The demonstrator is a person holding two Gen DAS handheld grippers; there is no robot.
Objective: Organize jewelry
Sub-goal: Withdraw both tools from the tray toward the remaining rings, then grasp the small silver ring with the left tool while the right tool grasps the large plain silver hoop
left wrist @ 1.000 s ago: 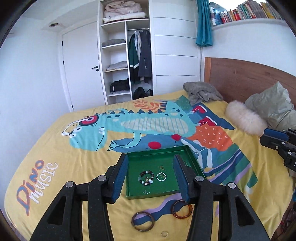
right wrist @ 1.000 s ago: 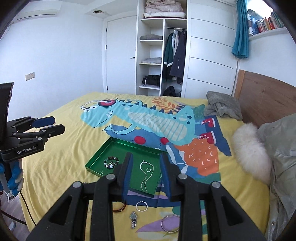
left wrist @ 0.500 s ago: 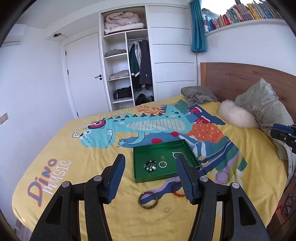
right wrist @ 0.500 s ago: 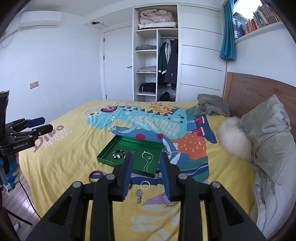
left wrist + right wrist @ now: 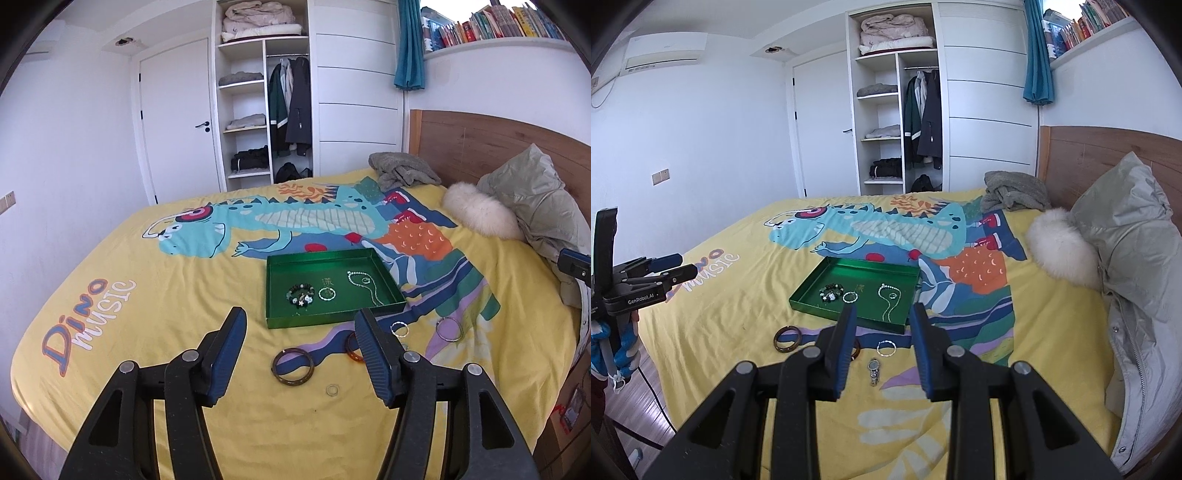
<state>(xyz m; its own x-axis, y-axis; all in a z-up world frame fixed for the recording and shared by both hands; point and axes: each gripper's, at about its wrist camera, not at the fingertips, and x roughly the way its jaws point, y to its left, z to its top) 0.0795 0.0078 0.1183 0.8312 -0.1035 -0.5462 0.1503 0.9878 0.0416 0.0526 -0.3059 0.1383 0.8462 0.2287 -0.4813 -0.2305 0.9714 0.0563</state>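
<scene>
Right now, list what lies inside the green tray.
Inside the green tray: a dark beaded bracelet, a small silver bracelet, a pearl necklace and a small ring. Nothing covers them.

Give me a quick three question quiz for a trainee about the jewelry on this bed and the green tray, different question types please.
1. True or false: the dark bangle lies inside the green tray.
2. Which is in the tray? A) wristwatch B) beaded bracelet C) small ring
3. Fill in: neither the left gripper nor the right gripper holds ___.

Key: 1 false; 2 B; 3 anything.
</scene>
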